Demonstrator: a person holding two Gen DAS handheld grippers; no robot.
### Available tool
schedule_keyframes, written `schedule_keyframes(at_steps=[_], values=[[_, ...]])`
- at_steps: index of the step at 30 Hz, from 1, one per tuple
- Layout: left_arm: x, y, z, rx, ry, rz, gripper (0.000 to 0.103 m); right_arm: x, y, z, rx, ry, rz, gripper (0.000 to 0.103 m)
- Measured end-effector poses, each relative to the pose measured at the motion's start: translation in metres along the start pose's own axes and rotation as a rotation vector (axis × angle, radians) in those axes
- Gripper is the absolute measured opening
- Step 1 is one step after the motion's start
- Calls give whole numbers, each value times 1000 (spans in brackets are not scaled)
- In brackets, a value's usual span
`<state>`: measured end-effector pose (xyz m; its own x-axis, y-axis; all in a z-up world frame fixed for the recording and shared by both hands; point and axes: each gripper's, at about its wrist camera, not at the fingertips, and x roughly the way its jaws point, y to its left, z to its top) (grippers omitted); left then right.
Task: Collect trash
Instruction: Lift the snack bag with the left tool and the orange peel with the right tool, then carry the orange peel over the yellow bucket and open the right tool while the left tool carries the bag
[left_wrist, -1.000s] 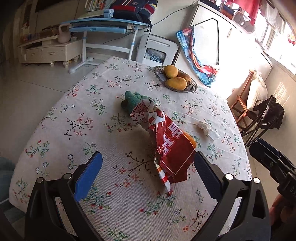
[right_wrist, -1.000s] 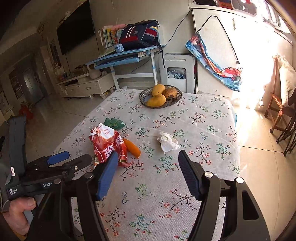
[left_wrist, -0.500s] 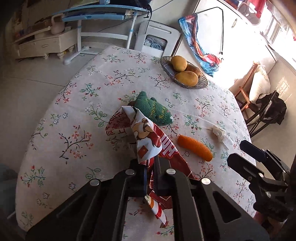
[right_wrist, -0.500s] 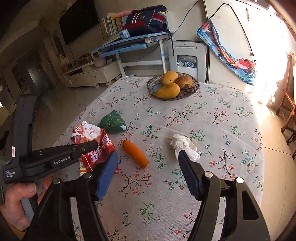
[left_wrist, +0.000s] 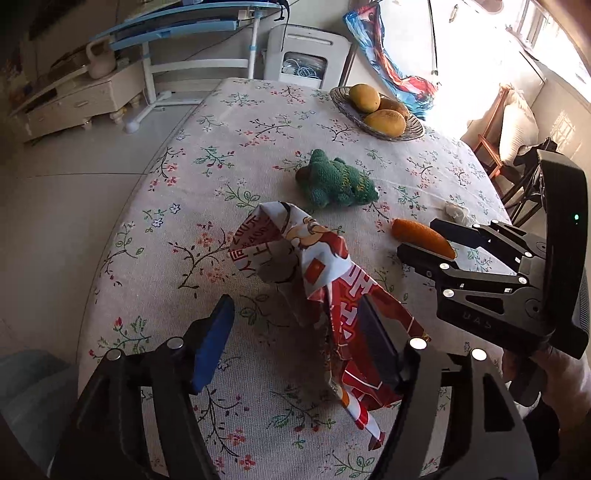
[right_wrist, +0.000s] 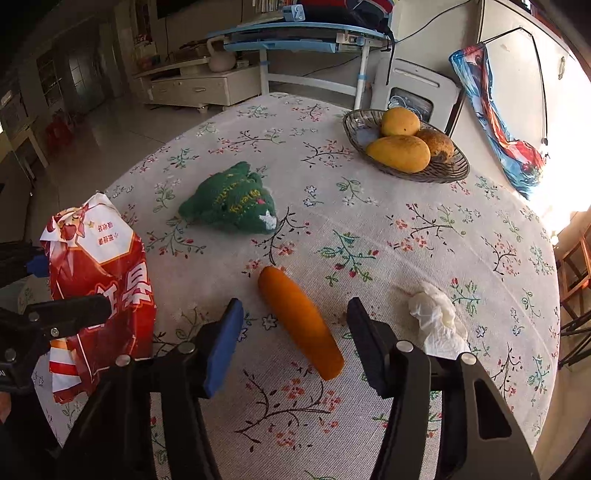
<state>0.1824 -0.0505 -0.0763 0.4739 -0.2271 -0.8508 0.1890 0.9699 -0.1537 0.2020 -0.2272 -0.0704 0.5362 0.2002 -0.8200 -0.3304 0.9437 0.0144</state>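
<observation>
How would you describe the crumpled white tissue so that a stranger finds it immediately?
On the floral tablecloth, look near the edge farthest from the red snack bag. The crumpled white tissue lies beside the orange carrot; it is the only white, wrinkled thing there.

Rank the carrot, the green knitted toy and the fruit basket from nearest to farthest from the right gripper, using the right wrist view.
1. Carrot: between the closing jaws of the right gripper, untouched.
2. Green knitted toy: farther back, left.
3. Fruit basket: far right edge.
</observation>
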Motion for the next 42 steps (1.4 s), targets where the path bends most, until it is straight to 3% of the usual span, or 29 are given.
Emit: schedule_keyframes(at_steps=[4,6,8,11,21,27,42], values=[[8,0,4,-46,-3,-23,64,-1,2,0,12,-3,3,20],[10,-2,4,-44,1,-49,32,-3,2,-1,26,-5,12,17],[9,-4,4,-31,-5,-51,20,-6,1,-4,49,-12,33,17],[3,-5,2,-12,-26,-47,13,-15,0,-9,86,-28,69,16],[-47,-9,-17,34,-212,-82,11,-69,9,-27,131,-142,128,16],[-73,-8,-36,41,-279,-85,11,-90,14,-66,209,-165,143,16],[-114,18,-121,-48,-294,-162,11,-121,75,-155,235,-105,178,16]])
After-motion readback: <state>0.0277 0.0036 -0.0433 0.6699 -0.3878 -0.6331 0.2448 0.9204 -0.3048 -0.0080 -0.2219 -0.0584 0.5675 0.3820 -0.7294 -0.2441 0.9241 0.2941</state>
